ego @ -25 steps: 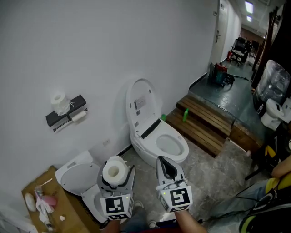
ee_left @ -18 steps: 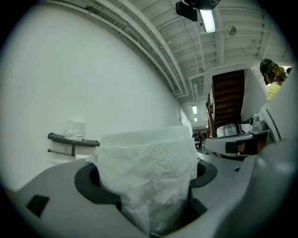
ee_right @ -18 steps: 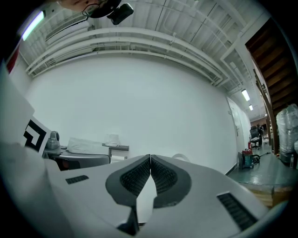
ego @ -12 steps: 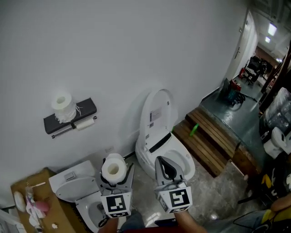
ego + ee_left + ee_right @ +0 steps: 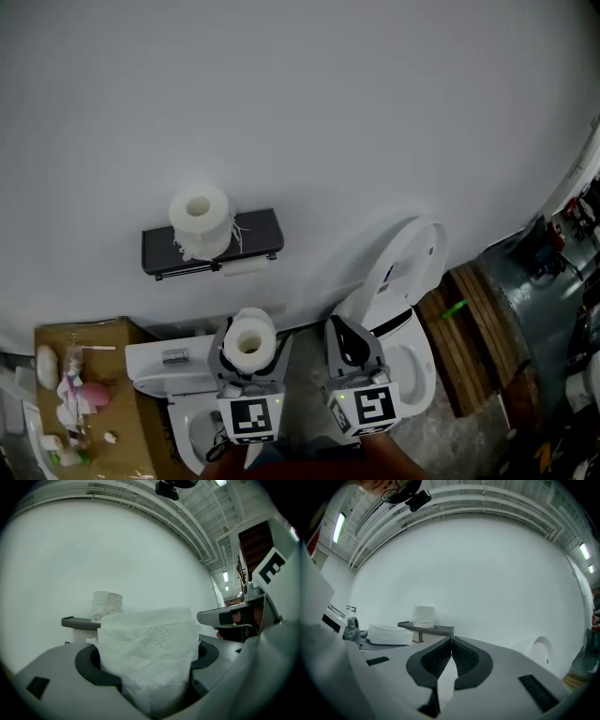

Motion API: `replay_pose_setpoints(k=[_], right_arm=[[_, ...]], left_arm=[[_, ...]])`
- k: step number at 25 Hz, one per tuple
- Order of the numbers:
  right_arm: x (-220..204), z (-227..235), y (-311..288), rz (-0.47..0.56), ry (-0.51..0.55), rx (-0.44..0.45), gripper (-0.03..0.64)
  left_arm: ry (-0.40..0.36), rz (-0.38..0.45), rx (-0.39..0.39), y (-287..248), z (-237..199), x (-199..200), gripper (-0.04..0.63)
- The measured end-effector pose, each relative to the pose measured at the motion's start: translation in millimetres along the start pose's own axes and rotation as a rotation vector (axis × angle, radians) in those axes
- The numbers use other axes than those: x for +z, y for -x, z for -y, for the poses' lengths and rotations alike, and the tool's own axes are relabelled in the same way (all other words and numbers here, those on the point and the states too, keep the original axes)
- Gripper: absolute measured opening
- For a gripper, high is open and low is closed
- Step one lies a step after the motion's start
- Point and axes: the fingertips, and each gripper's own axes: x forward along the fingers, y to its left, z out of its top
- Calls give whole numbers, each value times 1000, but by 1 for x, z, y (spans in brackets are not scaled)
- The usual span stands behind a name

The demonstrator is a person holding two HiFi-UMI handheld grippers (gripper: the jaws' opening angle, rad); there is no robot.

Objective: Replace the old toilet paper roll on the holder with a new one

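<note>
Right at the bottom of the head view, the left gripper (image 5: pixel 249 356) is seen clamped on the new toilet paper roll (image 5: pixel 249 339). The roll is held upright, core hole facing up, and its soft sides are pinched in between the dark pads (image 5: pixel 89 667). Just beside it, the right gripper (image 5: pixel 349 351) is carried with its jaws pressed flat together, and nothing is gripped there.

Under the two grippers a white toilet (image 5: pixel 169 361) is made out on the floor. Next to it, a cardboard box (image 5: pixel 117 412) is topped with small clutter along its left edge (a pink item (image 5: pixel 94 392) among it). A second toilet (image 5: pixel 408 281), lid raised, is found to the right.

Up on the white wall (image 5: pixel 328 112), well apart from both grippers, the dark holder (image 5: pixel 258 232) is mounted. A spare roll (image 5: pixel 199 217) is stood on the left half of its shelf. The old roll (image 5: pixel 246 266), thin and pale, is hung on the bar under the shelf's front edge, right of the middle.

Furthest off, a wooden step (image 5: pixel 478 347) is caught at the right, with a green object (image 5: pixel 455 307) lying on it.
</note>
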Motion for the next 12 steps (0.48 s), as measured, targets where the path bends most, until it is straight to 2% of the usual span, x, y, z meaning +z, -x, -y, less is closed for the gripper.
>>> replay_pose_setpoints(k=[7, 9, 12], right_arm=[[-5, -2, -67, 28, -29, 189, 18], [-6, 6, -81, 27, -29, 243, 18], [-4, 14, -99, 29, -79, 335, 18]], left_arm=[[-47, -29, 158, -36, -21, -8, 443], [-25, -22, 203, -48, -18, -5, 443], [-15, -54, 279, -62, -19, -9, 443]])
